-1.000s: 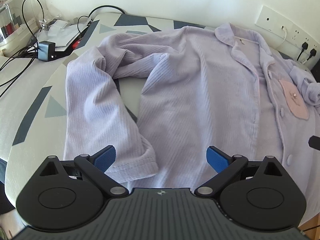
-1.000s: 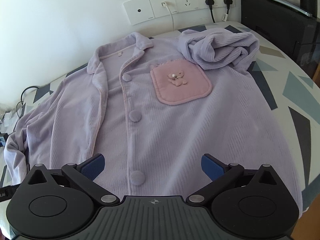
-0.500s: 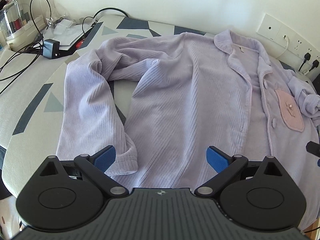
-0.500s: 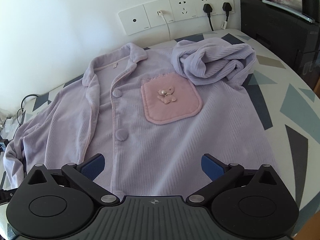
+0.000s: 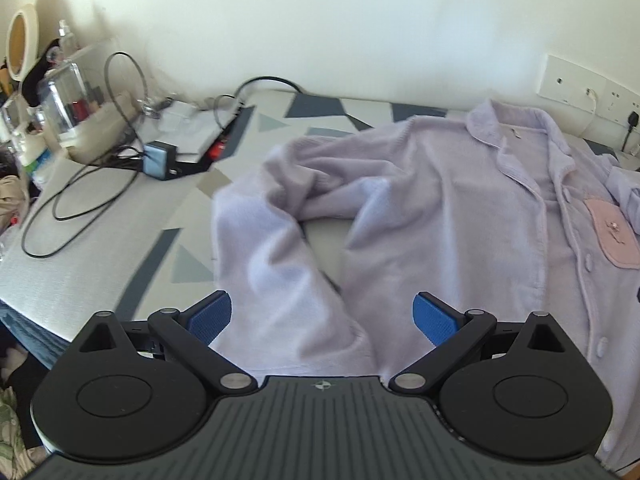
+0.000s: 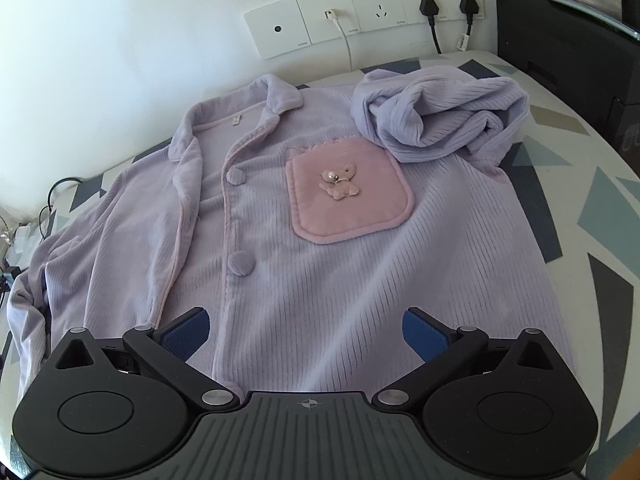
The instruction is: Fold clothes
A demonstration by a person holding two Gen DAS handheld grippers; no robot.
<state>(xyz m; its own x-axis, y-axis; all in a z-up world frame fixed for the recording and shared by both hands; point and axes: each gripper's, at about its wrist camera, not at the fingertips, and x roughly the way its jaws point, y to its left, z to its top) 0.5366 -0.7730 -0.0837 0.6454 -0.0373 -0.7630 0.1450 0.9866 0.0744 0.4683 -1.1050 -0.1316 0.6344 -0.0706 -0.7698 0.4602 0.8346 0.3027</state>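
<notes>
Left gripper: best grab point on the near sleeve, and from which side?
Probably the cuff end, approached from the table's near edge. The sleeve lies flat with that end just ahead of the open left gripper, its hem exposed for pinching.

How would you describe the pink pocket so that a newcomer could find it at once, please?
Start at the wall sockets, then drop to the lilac pyjama top spread below them. The pink pocket sits on its chest, just under the bunched-up sleeve; it is the only pink patch and carries a small animal figure.
</notes>
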